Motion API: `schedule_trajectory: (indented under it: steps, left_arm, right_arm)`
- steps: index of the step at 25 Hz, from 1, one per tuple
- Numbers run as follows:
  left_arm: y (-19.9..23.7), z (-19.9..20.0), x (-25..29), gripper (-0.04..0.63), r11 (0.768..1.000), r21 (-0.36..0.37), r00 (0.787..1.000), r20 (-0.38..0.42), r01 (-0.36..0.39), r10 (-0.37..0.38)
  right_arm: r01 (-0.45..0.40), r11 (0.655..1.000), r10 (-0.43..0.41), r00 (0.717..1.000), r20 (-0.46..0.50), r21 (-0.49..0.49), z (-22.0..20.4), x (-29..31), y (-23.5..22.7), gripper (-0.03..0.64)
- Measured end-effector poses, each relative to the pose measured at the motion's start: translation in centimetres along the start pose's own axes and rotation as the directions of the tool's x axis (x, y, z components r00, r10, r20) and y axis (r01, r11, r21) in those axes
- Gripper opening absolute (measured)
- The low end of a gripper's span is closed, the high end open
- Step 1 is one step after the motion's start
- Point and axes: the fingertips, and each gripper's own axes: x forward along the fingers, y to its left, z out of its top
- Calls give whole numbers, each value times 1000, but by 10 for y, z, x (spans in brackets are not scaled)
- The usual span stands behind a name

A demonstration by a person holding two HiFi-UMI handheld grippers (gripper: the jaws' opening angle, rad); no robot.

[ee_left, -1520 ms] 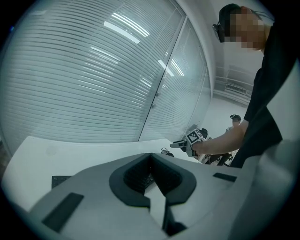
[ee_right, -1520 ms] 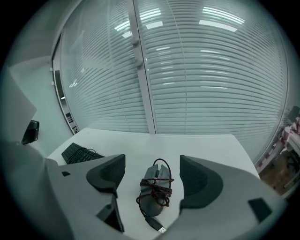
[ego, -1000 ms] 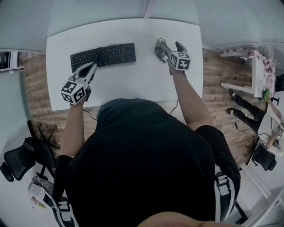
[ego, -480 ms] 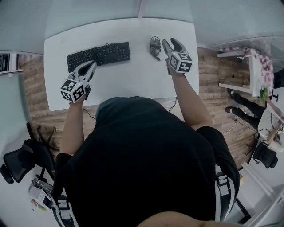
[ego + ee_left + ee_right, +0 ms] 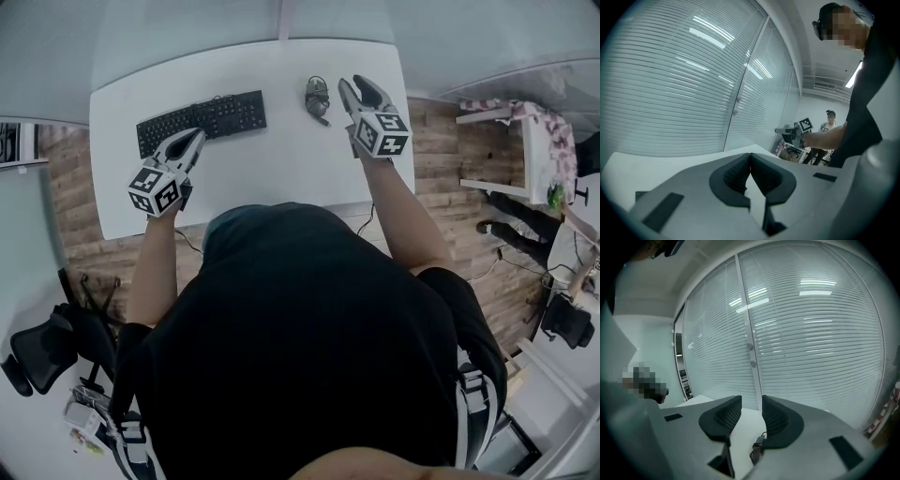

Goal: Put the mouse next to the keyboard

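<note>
Lifted off the mouse (image 5: 317,94), the right claw (image 5: 357,86) has just closed to a narrow empty gap; the mouse lies near the worktop's (image 5: 281,164) far edge, right of the keyboard (image 5: 202,120), so only retreat seems left.

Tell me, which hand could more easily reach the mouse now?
Right. The right gripper hovers beside the mouse, jaws empty and just closing further; the left gripper is near the far end of the keyboard, away from the mouse.
</note>
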Motion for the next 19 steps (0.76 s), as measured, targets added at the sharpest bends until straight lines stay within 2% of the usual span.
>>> schedule_trajectory:
  steps: [19]
  left_arm:
    - [-56,5,17,23,998,42,999,6,52,-52]
  right_arm:
    - [-54,998,56,997,53,-41,16,-68,17,137]
